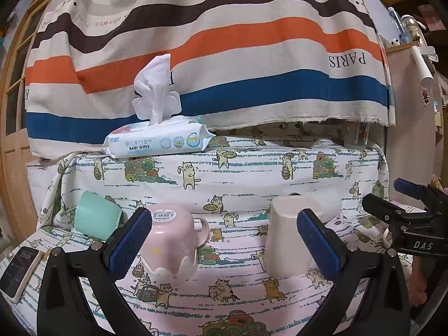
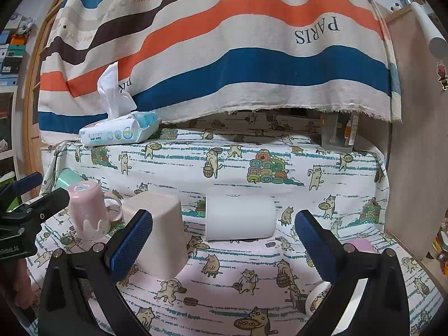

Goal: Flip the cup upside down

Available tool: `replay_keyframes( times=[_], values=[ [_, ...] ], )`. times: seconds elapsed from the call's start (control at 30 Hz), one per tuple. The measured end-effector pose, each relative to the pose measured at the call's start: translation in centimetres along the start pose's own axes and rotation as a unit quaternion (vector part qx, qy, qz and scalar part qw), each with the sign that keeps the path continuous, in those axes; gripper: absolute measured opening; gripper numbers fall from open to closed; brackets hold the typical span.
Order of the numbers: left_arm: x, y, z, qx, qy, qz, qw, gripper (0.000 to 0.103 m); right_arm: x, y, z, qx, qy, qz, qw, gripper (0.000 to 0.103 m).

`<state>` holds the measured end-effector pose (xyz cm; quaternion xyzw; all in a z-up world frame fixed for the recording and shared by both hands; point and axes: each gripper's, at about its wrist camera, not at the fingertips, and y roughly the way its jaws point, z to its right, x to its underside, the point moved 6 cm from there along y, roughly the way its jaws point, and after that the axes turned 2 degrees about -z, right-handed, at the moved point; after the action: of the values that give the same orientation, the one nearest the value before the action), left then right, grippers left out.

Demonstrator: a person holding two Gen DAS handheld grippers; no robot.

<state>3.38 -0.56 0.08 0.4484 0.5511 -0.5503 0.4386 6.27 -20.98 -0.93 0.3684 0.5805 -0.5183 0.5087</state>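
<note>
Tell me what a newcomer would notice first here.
The striped cloth hanging across the back dominates. Below it, on the cat-print cloth, a pink mug and a beige cup stand upside down, a white cup lies on its side, and baby wipes sit on the ledge.

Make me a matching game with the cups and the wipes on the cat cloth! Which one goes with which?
Things:
1. pink mug
2. white cup
3. green cup
4. baby wipes

States:
A. lying on its side, far left
B. upside down, barcode sticker on its base
C. up on the raised ledge, one wipe sticking out
D. lying on its side, in the middle

Pairs: 1-B, 2-D, 3-A, 4-C
</note>
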Motion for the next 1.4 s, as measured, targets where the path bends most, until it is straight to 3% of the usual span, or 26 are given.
replay_keyframes(
  times=[1.4],
  values=[
    [0.31, 0.29, 0.05, 0.001, 0.001, -0.009, 1.0000, 0.103, 0.08, 0.27, 0.18, 0.000, 0.001, -0.005, 1.000, 0.102]
  ],
)
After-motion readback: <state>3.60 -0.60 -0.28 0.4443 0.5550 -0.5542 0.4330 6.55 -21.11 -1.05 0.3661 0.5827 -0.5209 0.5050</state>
